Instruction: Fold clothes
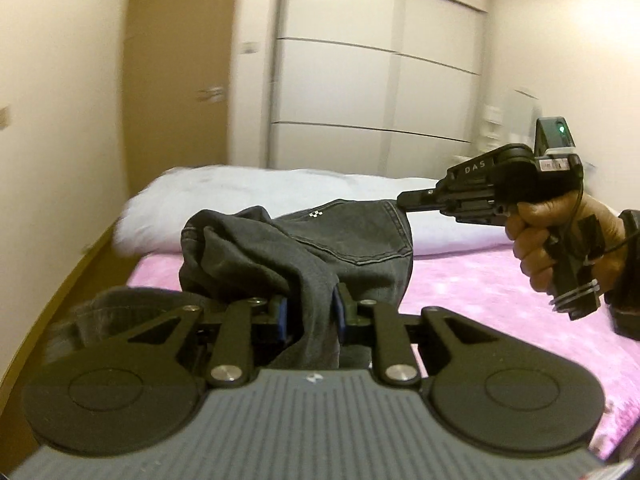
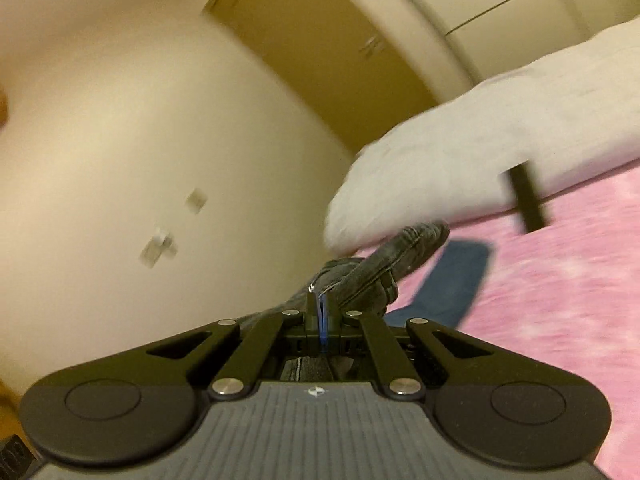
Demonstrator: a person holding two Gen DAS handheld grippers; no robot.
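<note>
My left gripper [image 1: 308, 312] clamps a bunched fold of the dark jeans [image 1: 320, 240]; my right gripper [image 2: 322, 312], pinched nearly closed, grips their hem above the pink bed [image 1: 480, 280].

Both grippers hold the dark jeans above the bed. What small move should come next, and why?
Probably move the two grippers apart to pull the jeans flat. The left gripper and right gripper each pinch fabric, but it hangs bunched above the pink blanket.

Cream walls [image 1: 52, 60] — white wardrobe [image 1: 376, 80]
</note>
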